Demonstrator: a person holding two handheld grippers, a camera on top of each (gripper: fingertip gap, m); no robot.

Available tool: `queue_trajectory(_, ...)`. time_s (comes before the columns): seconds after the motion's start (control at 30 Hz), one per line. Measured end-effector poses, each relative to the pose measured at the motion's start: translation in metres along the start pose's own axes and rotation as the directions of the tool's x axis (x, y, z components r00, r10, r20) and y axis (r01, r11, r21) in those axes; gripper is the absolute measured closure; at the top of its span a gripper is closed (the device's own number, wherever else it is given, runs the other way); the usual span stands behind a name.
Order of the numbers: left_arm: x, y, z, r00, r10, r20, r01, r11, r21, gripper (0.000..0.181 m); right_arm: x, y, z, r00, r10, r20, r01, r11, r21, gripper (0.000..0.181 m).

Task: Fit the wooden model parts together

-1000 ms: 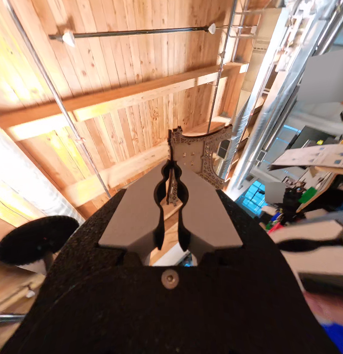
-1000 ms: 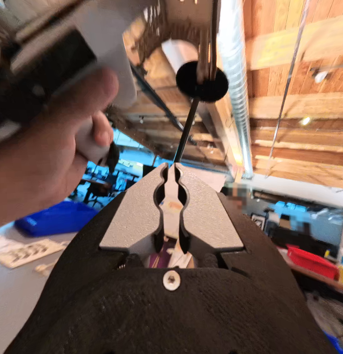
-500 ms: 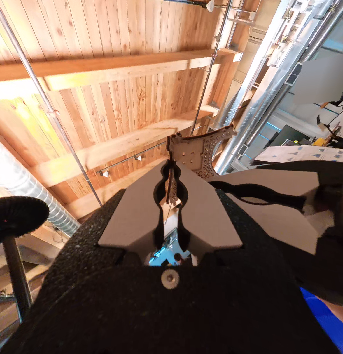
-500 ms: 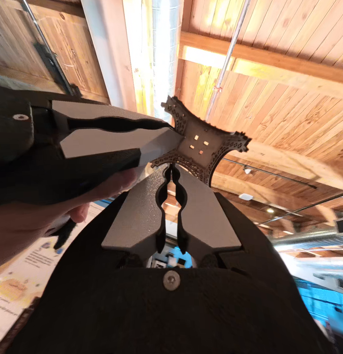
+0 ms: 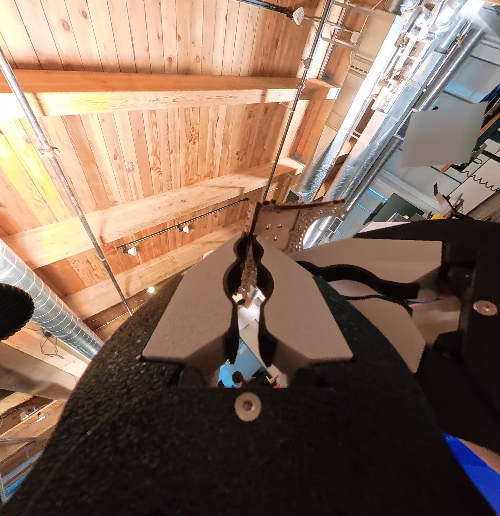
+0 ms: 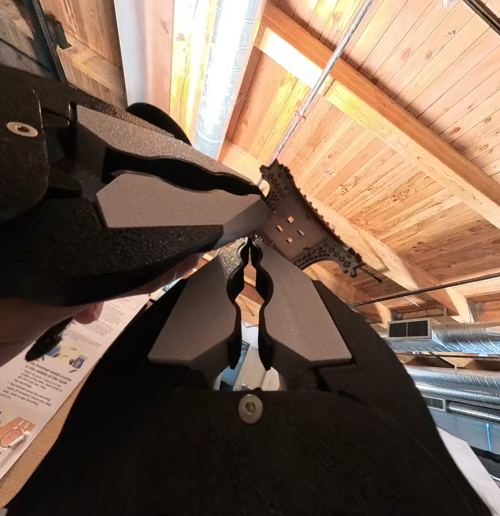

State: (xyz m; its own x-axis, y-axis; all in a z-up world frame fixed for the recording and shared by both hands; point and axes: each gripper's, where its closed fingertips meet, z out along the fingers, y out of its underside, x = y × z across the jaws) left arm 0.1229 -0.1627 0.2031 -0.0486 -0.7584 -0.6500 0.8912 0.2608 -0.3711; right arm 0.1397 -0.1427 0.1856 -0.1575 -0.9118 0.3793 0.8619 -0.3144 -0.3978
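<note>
Left wrist view, duct: a ribbed silver duct (image 5: 34, 301) ran along the wooden ceiling (image 5: 137, 156) at the far left.
Left wrist view, left gripper: the left gripper (image 5: 248, 237) pointed upward, its jaws drawn almost together and clamped on a thin perforated strip of the wooden model (image 5: 282, 223), seen edge-on between the fingers.
Left wrist view, model plate: a flat plate of the same model, with small square slots and lattice-cut arms, stood just beyond the fingertips and spread to the right.
Left wrist view, right gripper: the right gripper (image 5: 295, 252) entered from the right, its tips touching the lower edge of the plate.
Right wrist view, left gripper: the left gripper (image 6: 264, 199) reached in from the left, jaws pinched on the model's left arm; part of a hand (image 6: 84, 312) showed beneath it.
Right wrist view, right gripper: the right gripper (image 6: 249, 240) was pressed nearly closed, its tips meeting the lower edge of the model; whether a piece sat between them cannot be told.
Right wrist view, model: the wooden model (image 6: 296, 231) hung in the air above both grippers, tilted, its four slots facing the camera.
Right wrist view, ceiling: the beams of the ceiling (image 6: 410, 125) crossed behind it.
</note>
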Motion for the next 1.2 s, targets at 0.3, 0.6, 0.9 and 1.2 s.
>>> queue_trajectory(0.3,-0.001,0.009,0.011,0.997,-0.075,0.024,0.075,0.997,-0.015,0.181,0.005,0.012,-0.001,0.988,0.143,0.054,-0.141,0.989,-0.047,0.181)
queue_trajectory(0.6,0.005,0.014,0.006,0.991,-0.131,0.026,0.131,0.991,-0.017,0.181,0.008,0.042,-0.012,0.134,0.988,0.082,-0.987,0.140,-0.081,0.142)
queue_trajectory(0.9,0.008,0.017,0.004,0.991,-0.133,0.022,0.134,0.991,-0.026,0.181,0.010,0.026,-0.001,-0.056,0.976,0.211,-0.995,-0.038,-0.088,0.166)
queue_trajectory(1.2,0.006,0.020,0.002,0.983,-0.183,0.033,0.184,0.983,-0.029,0.181,0.012,0.017,0.001,-0.134,0.956,0.261,-0.989,-0.113,-0.096,0.179)
